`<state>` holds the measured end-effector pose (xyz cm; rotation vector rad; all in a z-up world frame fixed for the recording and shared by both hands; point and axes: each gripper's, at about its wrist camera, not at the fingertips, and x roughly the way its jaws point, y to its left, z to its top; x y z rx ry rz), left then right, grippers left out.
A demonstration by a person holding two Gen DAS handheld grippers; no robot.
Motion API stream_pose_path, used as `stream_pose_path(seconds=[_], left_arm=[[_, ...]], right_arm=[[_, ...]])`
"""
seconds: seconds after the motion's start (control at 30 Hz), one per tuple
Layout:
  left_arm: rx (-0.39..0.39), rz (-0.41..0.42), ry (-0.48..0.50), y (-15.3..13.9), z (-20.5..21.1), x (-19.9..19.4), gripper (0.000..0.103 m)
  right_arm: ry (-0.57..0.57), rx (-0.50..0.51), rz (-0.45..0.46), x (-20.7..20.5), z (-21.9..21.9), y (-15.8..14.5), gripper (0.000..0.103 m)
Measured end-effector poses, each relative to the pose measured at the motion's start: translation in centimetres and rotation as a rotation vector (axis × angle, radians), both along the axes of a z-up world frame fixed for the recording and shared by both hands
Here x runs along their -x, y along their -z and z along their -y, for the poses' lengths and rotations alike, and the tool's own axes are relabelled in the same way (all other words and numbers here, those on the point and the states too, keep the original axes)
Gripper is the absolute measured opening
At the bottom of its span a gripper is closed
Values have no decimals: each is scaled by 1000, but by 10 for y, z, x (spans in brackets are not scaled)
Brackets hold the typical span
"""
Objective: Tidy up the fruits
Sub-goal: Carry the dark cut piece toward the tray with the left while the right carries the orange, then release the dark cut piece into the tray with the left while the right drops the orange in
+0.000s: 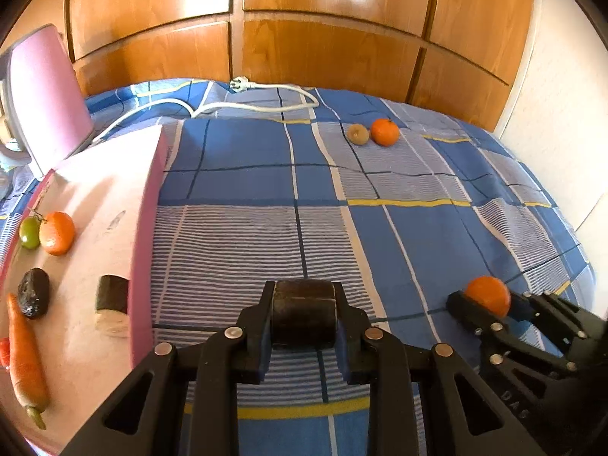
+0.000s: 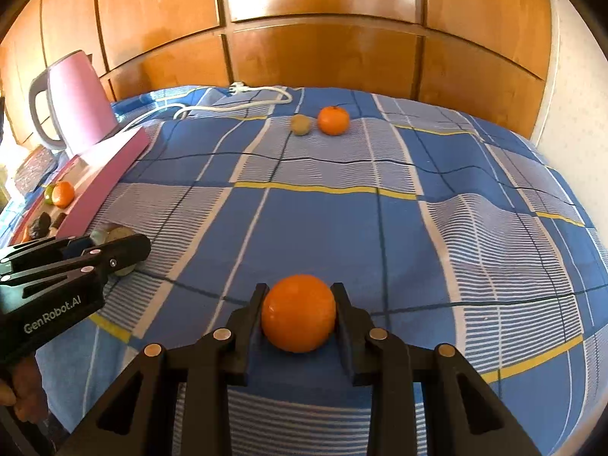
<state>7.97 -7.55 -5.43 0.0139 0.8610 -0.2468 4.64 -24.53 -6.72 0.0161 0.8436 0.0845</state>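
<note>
Left tool: clenching a dark cylindrical chunk, pale cut end showing in right wrist view; sitting low over the bed, just right of the pink tray's wall.

Right tool: gripping an orange between both fingers, low over the blue plaid cover, well right of left tool. Same orange showing in left wrist view at lower right.

Pink tray, left side of bed, holding:
- tangerine touching a green fruit, far end
- avocado, dark, nr middle
- second dark chunk w/ pale cut face, lying against the right wall
- carrot, along near-left edge, green stub end pointing toward camera
- small red item at far-left edge, mostly cut off; can't tell what it is

Loose on bed, far side: kiwi and second tangerine, touching side by side, well apart from both tools.

Other: pink kettle w/ grey handle standing behind tray; white cord w/ plug trailing across far edge of bed; wooden panel wall running behind.
</note>
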Motion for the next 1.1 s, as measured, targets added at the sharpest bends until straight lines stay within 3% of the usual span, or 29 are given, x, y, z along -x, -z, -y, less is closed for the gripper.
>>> stream_pose_path(seconds=[0.53, 1.1], left_arm=[[51, 78, -38, -37, -24, 21, 27], [97, 93, -127, -48, -67, 26, 27]], right_arm=[[-58, -28, -26, 4, -22, -3, 32], [-124, -45, -38, 1, -46, -16, 32]])
